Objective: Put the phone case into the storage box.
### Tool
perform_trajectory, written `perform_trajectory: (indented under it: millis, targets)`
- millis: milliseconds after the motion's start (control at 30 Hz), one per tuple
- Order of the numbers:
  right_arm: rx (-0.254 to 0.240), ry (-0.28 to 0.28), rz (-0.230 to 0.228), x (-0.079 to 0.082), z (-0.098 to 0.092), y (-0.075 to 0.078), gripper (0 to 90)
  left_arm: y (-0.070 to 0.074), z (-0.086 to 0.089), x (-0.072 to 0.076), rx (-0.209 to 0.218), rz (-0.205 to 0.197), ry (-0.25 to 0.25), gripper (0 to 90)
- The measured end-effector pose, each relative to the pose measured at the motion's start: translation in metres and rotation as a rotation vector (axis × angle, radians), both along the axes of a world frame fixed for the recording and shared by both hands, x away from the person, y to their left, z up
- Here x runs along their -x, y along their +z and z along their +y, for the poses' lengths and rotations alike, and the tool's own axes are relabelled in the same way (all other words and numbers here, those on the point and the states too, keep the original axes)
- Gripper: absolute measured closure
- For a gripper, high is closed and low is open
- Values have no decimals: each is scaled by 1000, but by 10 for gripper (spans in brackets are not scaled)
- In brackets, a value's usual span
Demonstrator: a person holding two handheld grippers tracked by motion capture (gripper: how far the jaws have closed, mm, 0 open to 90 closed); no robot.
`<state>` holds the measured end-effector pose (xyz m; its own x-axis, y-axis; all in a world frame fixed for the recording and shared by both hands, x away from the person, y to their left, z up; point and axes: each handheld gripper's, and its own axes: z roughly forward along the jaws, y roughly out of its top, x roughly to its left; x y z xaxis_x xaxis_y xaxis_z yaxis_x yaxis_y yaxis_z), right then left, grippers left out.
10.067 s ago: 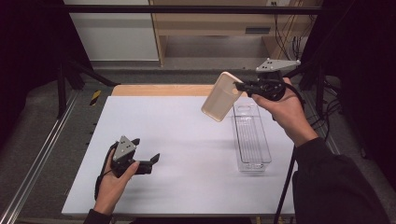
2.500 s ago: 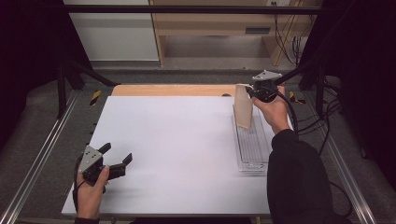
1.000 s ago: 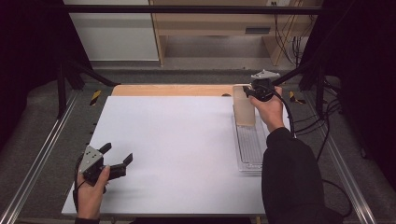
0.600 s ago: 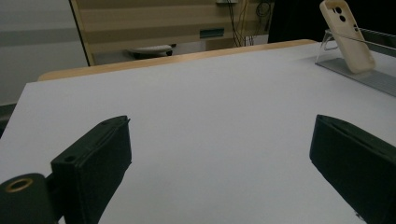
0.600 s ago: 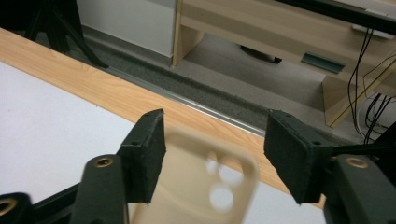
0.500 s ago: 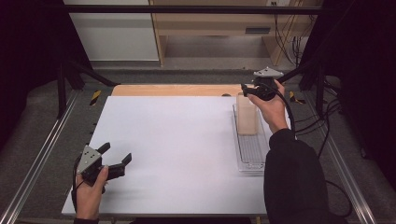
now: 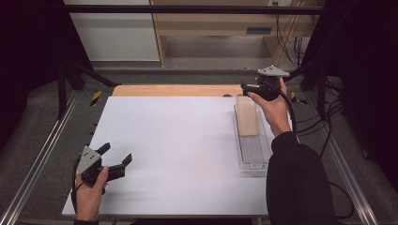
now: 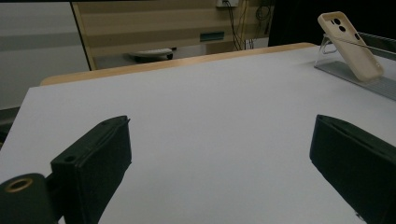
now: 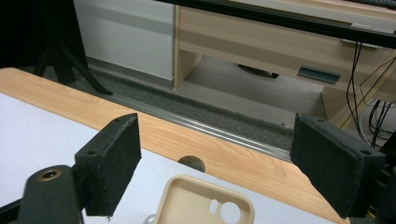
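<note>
Right gripper (image 7: 248,89) jaws have just been opening, nothing between them; phone case (image 7: 247,115) now leans released in far-right clear tray (image 7: 254,159). Placement looks done.

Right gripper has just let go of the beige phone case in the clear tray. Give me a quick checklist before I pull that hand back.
1. Right gripper jaws open, having just been opening, nothing between them: ok.
2. Beige rubbery phone case free of the jaws, sitting below them in the right gripper view: ok.
3. Case inside the clear plastic tray, at its far end: ok.
4. Case propped tilted against the tray's far end wall, camera cutouts up: ok; whether it will stay put: cannot tell.
5. Left gripper open, holding nothing, over the white table sheet far from the tray: ok.
</note>
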<state>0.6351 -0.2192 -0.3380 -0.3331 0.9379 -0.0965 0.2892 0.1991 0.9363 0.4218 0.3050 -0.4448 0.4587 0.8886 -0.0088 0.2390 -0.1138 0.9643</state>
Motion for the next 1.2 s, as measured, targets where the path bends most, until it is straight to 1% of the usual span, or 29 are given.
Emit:
perform_trajectory:
  millis: [67,133,200,333,567,800,1100,1133,1200]
  targets:
    - [-30,1,-1,1,1,2,149,0,0,0,-2,-2,-2,51]
    - [-85,10,-10,3,1,5,143,0,-1,0,2,-1,-4,50]
    - [-108,7,-25,4,2,8,139,0,-1,1,3,0,-4,50]
    - [-108,4,-30,6,5,11,131,0,-1,1,4,-2,-4,50]
    - [-90,17,-33,11,11,14,112,1,1,2,6,-7,2,50]
    - [-97,18,-53,16,13,19,93,1,0,2,5,-7,1,50]
    - [-101,32,-60,22,21,22,84,0,2,2,7,-5,4,48]
    - [-101,34,-58,23,22,22,83,-1,2,2,9,-6,4,48]
    - [-100,36,-60,24,23,22,84,-1,1,3,23,-23,-8,47]
